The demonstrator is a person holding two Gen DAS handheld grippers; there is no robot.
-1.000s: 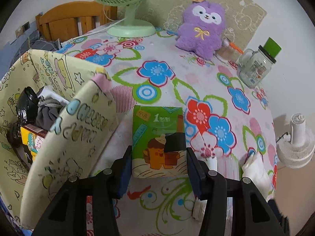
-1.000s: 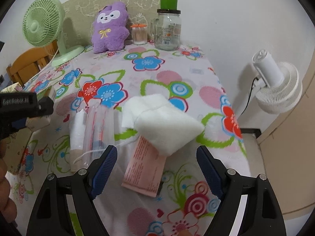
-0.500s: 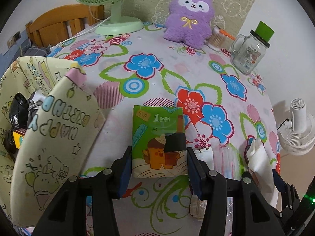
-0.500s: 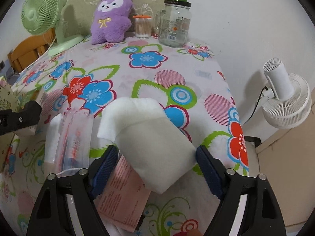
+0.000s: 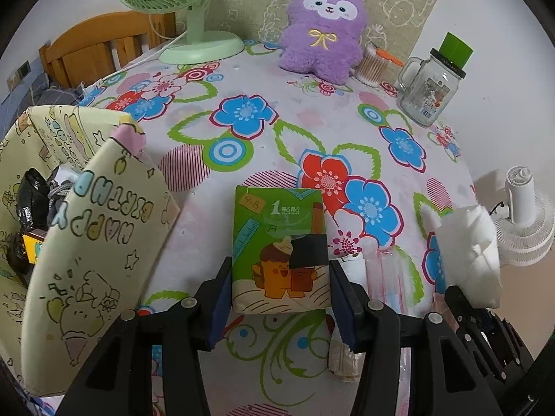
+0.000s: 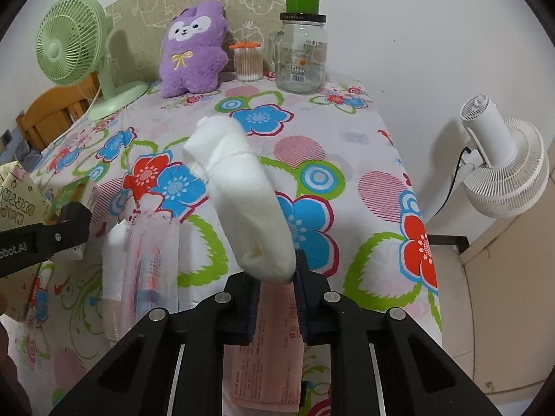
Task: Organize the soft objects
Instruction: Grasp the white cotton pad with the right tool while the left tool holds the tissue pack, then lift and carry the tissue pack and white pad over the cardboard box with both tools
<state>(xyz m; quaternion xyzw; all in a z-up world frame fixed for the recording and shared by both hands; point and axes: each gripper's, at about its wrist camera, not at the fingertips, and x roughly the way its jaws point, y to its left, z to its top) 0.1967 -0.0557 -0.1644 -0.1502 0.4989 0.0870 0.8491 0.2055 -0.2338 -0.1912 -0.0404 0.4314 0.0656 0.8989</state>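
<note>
My left gripper [image 5: 279, 291] is shut on a green tissue pack [image 5: 279, 248] with a cartoon print and holds it over the flowered tablecloth [image 5: 242, 159]. A yellow "Happy Birthday" gift bag [image 5: 86, 242] stands open just to its left. My right gripper [image 6: 275, 298] is shut on a white soft cloth bundle [image 6: 246, 194], lifted above the table; the bundle also shows at the right of the left wrist view [image 5: 475, 253]. A purple plush toy [image 5: 322, 31] sits at the back, also seen in the right wrist view [image 6: 192, 48].
Clear plastic packets [image 6: 145, 260] and a pink leaflet [image 6: 267, 353] lie near the front edge. A green fan [image 6: 76, 45], a cotton swab jar [image 6: 248, 60] and a glass jar [image 6: 301, 55] stand at the back. A white fan [image 6: 503, 170] stands right of the table.
My right gripper closed on the white bundle and lifted it off the table. My left gripper kept hold of the tissue pack and drew back slightly.
</note>
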